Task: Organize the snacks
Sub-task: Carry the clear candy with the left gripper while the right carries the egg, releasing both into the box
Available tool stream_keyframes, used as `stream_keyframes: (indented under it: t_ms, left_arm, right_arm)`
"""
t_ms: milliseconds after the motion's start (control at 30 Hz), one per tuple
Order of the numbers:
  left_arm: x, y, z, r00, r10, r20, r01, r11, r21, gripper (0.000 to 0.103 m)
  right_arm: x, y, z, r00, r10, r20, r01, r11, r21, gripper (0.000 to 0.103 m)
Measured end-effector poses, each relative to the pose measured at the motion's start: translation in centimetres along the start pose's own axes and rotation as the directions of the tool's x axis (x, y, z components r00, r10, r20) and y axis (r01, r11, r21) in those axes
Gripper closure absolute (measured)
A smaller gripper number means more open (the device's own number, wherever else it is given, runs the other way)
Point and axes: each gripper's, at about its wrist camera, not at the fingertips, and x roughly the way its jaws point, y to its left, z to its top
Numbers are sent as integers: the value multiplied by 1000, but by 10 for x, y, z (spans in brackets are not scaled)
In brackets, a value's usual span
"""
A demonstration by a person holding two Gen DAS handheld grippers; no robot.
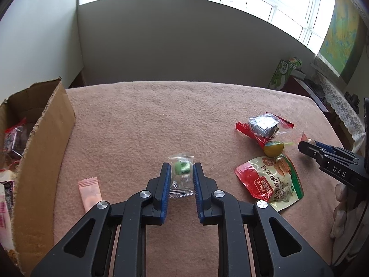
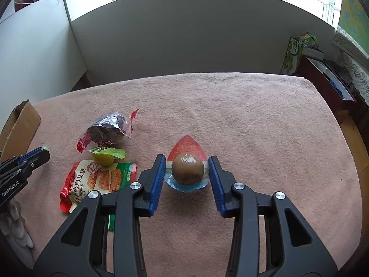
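Two grippers over pink cloth (image 1: 138, 120) | left gripper (image 1: 181, 173): jaws slightly apart, flanking clear-wrapped green candy (image 1: 181, 170), grip not certain | right gripper (image 2: 186, 169): jaws wide apart beside packaged egg (image 2: 188, 170), not touching | cardboard box (image 1: 43, 138) at left holds snacks | red-green pouch (image 2: 96, 180) lies between grippers

The right tongs (image 2: 186, 175), jaws spread, flank a brown packaged egg (image 2: 188, 172) on the pink towel-covered worktop (image 2: 253, 127), not touching it.
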Motion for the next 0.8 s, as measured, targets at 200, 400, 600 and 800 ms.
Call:
stream_keyframes:
  t_ms: [200, 400, 600, 800]
  left_arm:
    - [-17, 9, 3, 999, -8, 36, 9, 1000, -30, 85]
    - [-46, 13, 3, 994, -4, 106, 8, 999, -38, 85]
    - [-79, 23, -3, 984, 2, 180, 6, 999, -41, 85]
    - [-107, 42, -11, 969, 34, 246, -18, 998, -66, 85]
  right_arm:
    - [-25, 15, 8, 998, 29, 62, -28, 1000, -5, 63]
    - [-47, 44, 13, 990, 87, 112, -84, 996, -34, 63]
    - [-64, 82, 15, 976, 159, 152, -148, 986, -80, 63]
    - [-75, 129, 16, 957, 236, 170, -215, 967, -135, 63]
